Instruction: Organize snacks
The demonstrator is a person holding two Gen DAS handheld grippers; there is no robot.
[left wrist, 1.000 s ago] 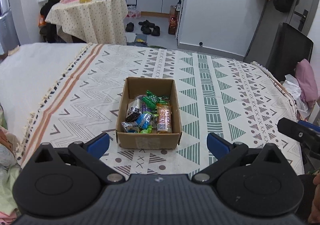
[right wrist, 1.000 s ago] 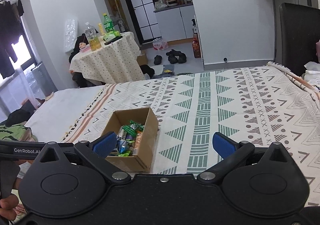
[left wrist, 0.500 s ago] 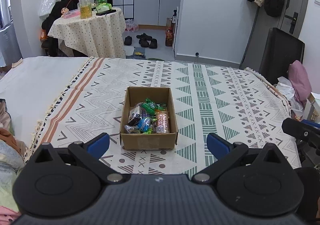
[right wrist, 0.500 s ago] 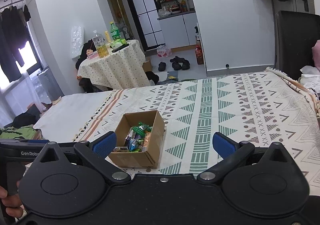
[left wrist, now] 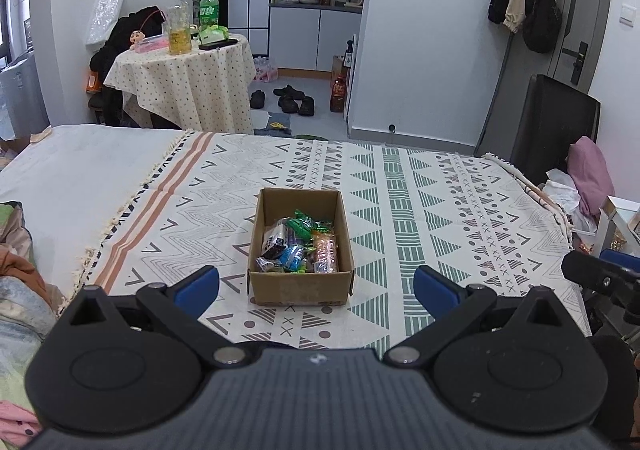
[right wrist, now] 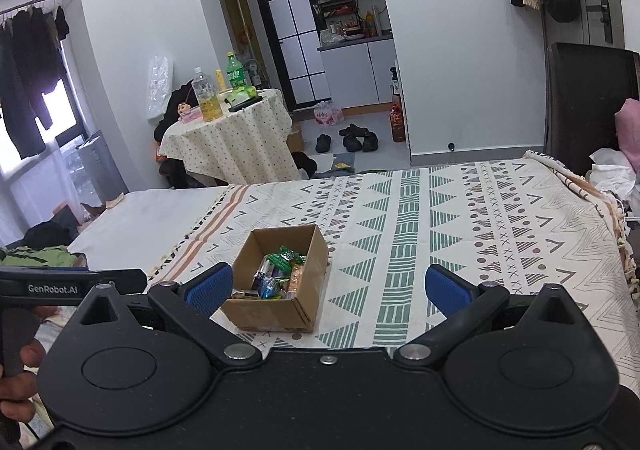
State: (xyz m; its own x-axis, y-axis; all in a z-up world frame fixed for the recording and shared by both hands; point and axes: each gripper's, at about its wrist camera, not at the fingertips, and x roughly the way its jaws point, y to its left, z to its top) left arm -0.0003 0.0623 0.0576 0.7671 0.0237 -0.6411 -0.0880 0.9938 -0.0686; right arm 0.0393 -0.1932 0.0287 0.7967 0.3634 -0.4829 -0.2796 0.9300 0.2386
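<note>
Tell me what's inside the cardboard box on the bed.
The cardboard box holds a loose pile of wrapped snacks: green, blue, orange and dark packets. Whatever lies beneath the top layer is covered, and the near wall hides the front corner.

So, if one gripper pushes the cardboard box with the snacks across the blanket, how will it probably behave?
The cardboard box is low, wide and flat-based, so it should probably slide, not tip. The patterned blanket is soft fabric and may bunch up and drag. The box holds only small wrapped snacks, so it is likely light, and its thin open-topped walls may flex.
</note>
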